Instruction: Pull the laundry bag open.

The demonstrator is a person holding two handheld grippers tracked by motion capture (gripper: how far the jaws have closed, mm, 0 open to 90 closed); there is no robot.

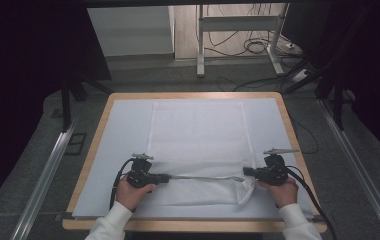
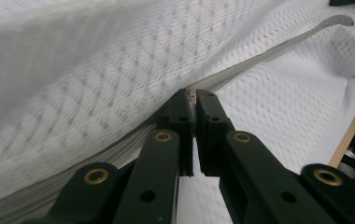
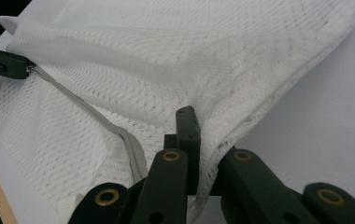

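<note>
A white mesh zip-up laundry bag [image 1: 198,145] was found flat at mid-frame on the pale blue table mat [image 1: 123,130]. Its grey zipper line [image 1: 203,177] ran left to right between both tools. The left gripper [image 1: 164,177] was clamped on the zipper pull, the right gripper [image 1: 248,171] on the bag's right corner

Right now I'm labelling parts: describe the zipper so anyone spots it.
On the table, a white mesh bag lies on a pale mat. Near its front edge a thin grey zipper runs between the left gripper and right gripper, darker than the mesh.
</note>
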